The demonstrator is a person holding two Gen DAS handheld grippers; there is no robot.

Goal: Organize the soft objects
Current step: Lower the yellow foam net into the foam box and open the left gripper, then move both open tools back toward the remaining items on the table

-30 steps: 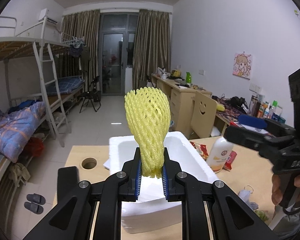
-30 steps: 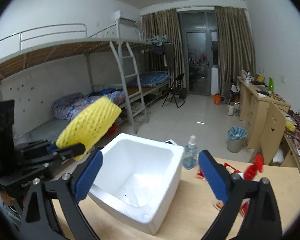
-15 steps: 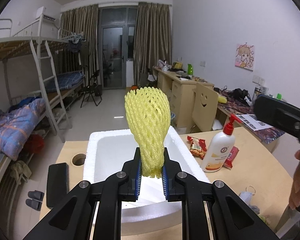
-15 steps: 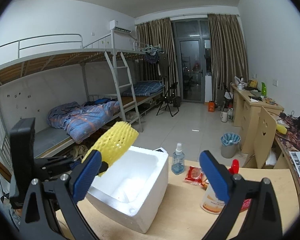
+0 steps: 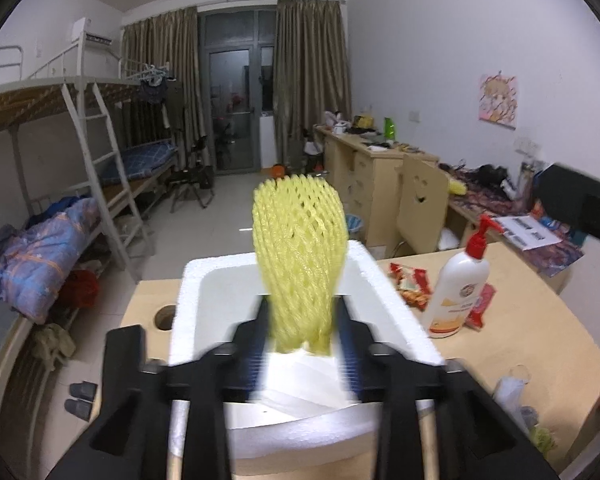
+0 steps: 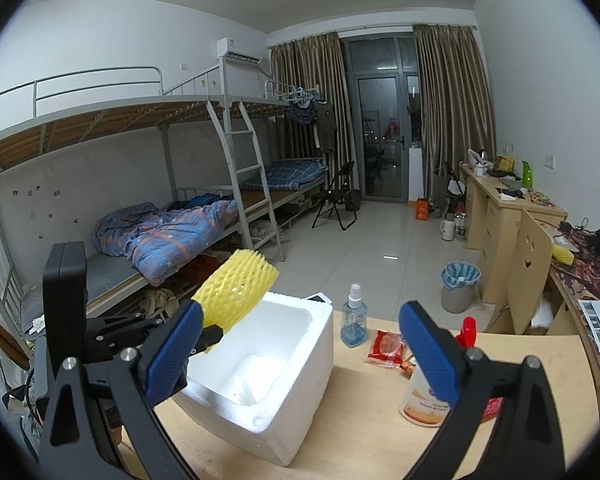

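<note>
A yellow foam net sleeve (image 5: 300, 256) stands upright between the jaws of my left gripper (image 5: 302, 320), just above the open white foam box (image 5: 384, 300). The jaws are opening and blurred, and the blue pads have drawn away from the sleeve's sides. In the right wrist view the sleeve (image 6: 236, 292) slants over the box's left rim (image 6: 300, 400), with the left gripper (image 6: 208, 336) beneath it. My right gripper (image 6: 300, 320) stands wide open above the table with nothing between its pads. Part of it shows at the far right (image 5: 580, 208) in the left wrist view.
A white pump bottle with a red top (image 5: 456, 292) and red snack packets (image 5: 410, 280) lie right of the box. A small blue spray bottle (image 6: 354, 320) stands behind it. A face mask (image 5: 512, 388) lies near the table's right front. A round cable hole (image 5: 165, 314) sits left of the box.
The left jaws, shut on the sleeve's lower end before, have parted. The left gripper came closer over the box. The right gripper stayed open.
</note>
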